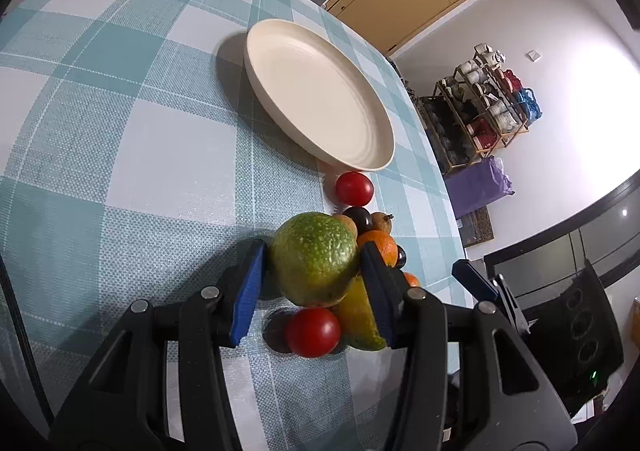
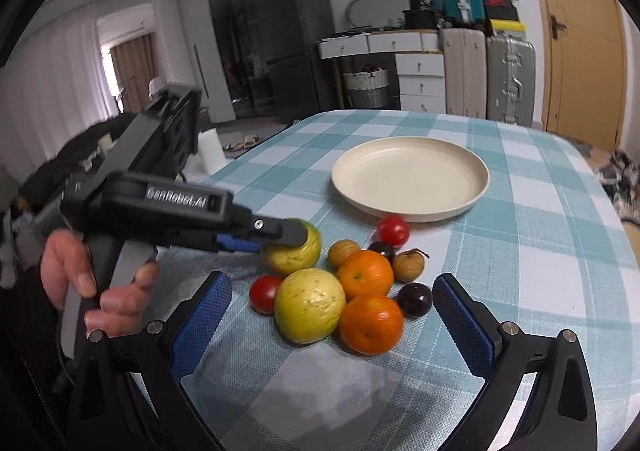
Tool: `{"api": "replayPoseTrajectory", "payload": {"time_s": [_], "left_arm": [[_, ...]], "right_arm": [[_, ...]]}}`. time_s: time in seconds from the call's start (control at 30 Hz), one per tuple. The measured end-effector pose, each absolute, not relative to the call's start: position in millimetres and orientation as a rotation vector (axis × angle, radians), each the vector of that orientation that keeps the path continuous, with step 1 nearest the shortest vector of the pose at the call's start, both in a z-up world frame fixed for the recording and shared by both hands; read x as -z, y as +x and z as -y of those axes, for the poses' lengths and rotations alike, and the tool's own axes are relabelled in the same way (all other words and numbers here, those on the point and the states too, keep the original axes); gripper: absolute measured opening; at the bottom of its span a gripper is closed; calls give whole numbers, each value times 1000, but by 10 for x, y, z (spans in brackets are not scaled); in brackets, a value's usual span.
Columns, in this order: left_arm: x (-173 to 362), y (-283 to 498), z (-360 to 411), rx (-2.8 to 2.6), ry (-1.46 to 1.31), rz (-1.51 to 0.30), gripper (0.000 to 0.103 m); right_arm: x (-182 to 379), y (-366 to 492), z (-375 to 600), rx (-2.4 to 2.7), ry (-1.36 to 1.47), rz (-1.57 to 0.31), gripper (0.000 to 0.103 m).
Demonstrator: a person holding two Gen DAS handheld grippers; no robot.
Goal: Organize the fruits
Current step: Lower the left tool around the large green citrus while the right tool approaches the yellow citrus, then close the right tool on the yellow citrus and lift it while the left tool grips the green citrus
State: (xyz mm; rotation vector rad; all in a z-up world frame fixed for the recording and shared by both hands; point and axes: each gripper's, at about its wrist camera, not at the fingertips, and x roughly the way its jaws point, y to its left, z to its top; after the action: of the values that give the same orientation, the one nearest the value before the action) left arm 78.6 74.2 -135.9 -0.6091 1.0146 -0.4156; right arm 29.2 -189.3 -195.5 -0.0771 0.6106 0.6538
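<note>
My left gripper [image 1: 315,265] is shut on a green guava [image 1: 310,245], its blue pads pressing both sides. From the right wrist view this gripper [image 2: 286,237] comes in from the left over the same guava [image 2: 298,253], held by a person's hand [image 2: 80,283]. Behind and under the guava lie two red tomatoes [image 1: 354,189] [image 1: 313,332], a dark plum [image 1: 359,218] and an orange [image 1: 380,246]. My right gripper [image 2: 332,283] is open just short of the pile, where a yellow guava [image 2: 310,309] and two oranges [image 2: 366,273] [image 2: 371,323] lie. The cream plate [image 2: 476,187] is empty.
The checked tablecloth [image 2: 540,243] covers the table, whose right edge drops off near the fruit in the left wrist view. A second plum [image 2: 415,299], two small brown fruits [image 2: 407,265] and a tomato [image 2: 393,230] lie between the pile and the plate. Suitcases [image 2: 510,77] stand beyond.
</note>
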Motion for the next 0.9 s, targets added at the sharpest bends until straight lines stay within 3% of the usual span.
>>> {"api": "replayPoseTrajectory", "payload": {"time_s": [0.3,0.5,0.9], "left_arm": [[1332,735,-806,409,-599,-998,45],[1341,711,-847,401,-597,-991,45],[1377,712,-910,394,-608,-991,45]], "right_arm": [[2059,88,1544,-624,-355,-560,102],[2162,101,1409,-615,-436,-571,96],[2291,197,1281,-576,-559,-600,57]]}}
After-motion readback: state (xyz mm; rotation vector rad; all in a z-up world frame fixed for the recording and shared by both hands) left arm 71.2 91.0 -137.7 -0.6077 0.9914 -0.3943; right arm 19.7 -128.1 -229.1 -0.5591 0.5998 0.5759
